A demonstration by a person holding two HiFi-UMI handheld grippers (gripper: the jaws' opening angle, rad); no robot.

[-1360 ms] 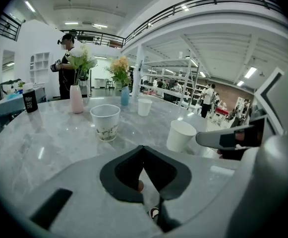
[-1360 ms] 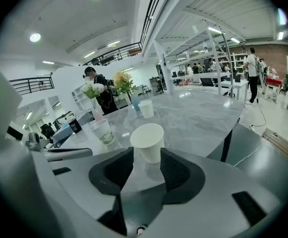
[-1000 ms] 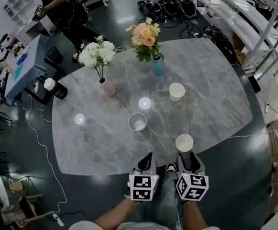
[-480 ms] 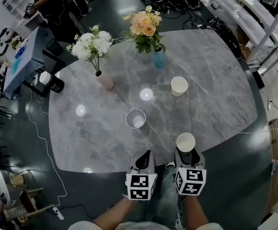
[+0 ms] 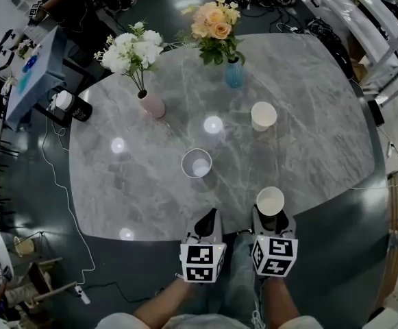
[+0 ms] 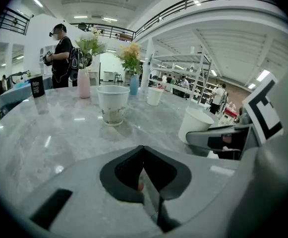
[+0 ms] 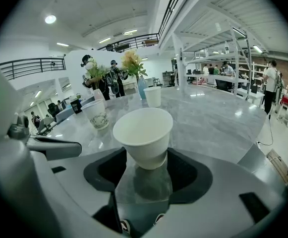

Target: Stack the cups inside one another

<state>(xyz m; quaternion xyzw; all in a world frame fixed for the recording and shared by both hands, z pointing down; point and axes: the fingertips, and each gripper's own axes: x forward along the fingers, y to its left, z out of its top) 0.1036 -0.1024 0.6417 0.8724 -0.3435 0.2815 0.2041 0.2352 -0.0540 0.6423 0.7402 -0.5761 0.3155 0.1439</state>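
Biggest thing in front of you is the grey marble-look counter [image 5: 308,136] with its rounded corners, and everything for the job sits on it. At the far side you've got two bunches of flowers: white ones in a slim pink vase [image 5: 152,105] and peach ones in a blue vase [image 5: 234,74], standing apart from each other. Both grippers are down at the near edge, side by side. Your left gripper [image 5: 209,218] has its jaws together with nothing in them, and it's hanging just off the counter's rim. Your right gripper [image 5: 272,216] has its jaws spread wide, they've just been opening, and the plain white paper cup [image 5: 270,201] stands upright between them on the counter. In the right gripper view the pads sit just beside the cup's base on either side and don't look to be squeezing it. The other two cups aren't nested either. A pale cup with a dark printed band low on its wall [image 5: 196,163] sits upright near the middle of the counter, ahead of your left gripper. A second plain white paper cup [image 5: 264,116] stands further back, to the right, near the blue vase. All three cups are well apart, mouths up.
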